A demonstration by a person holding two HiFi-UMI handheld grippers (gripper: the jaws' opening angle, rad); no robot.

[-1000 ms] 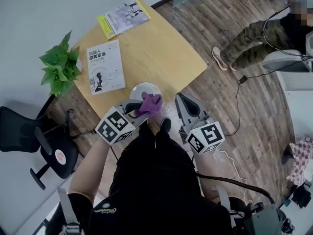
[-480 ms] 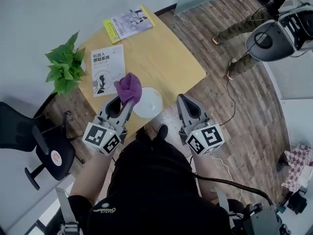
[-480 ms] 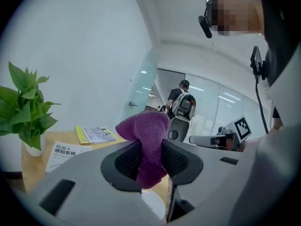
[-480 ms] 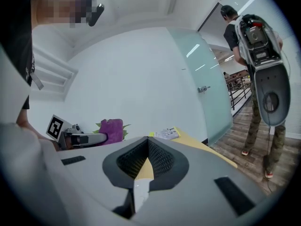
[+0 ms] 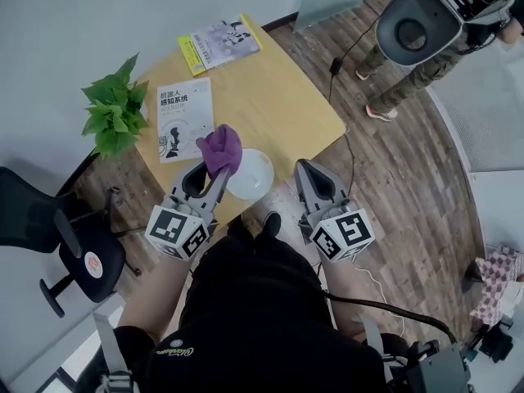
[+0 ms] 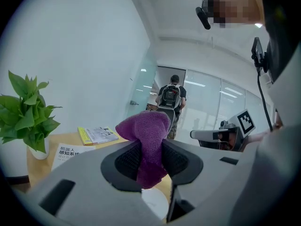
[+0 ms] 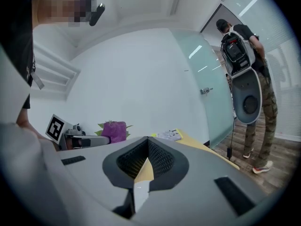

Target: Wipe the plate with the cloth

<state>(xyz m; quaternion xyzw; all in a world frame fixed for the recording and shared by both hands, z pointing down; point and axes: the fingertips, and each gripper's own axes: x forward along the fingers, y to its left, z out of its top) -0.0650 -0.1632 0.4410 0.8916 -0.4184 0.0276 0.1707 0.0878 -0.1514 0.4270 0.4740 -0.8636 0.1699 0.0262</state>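
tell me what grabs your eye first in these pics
The purple cloth, pinched in the jaws of the left gripper, is held up beside the white plate at the near edge of the table. The right gripper hangs off the table, jaws shut on nothing. A leafy green plant stands at the table's left edge.

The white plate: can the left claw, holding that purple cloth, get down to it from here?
Probably yes. The left claw holds the cloth right at the left edge of the plate, and nothing visible lies between them.
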